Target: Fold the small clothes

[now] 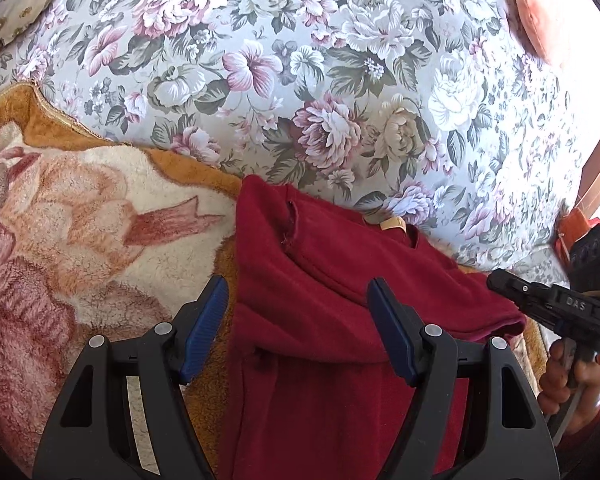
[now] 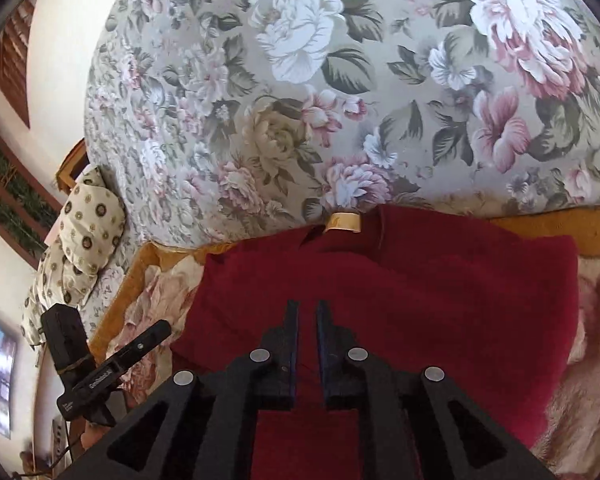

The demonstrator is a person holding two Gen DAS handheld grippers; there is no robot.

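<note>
- Blue-padded, my left claw [image 1: 298, 330] stands released, jaws wide apart, above the left edge of the dark red garment [image 1: 340, 320]; I see no cloth between its pads.
- My right claw [image 2: 307, 344] has its jaws nearly together, a thin slit between them; I cannot tell whether cloth is pinched there.
- Under and ahead of both claws the garment lies partly folded on a fleecy orange blanket [image 1: 60, 220], its tan neck label [image 2: 342, 222] at the far edge.
- Beyond that rises a floral cushion [image 2: 320, 100].
</note>
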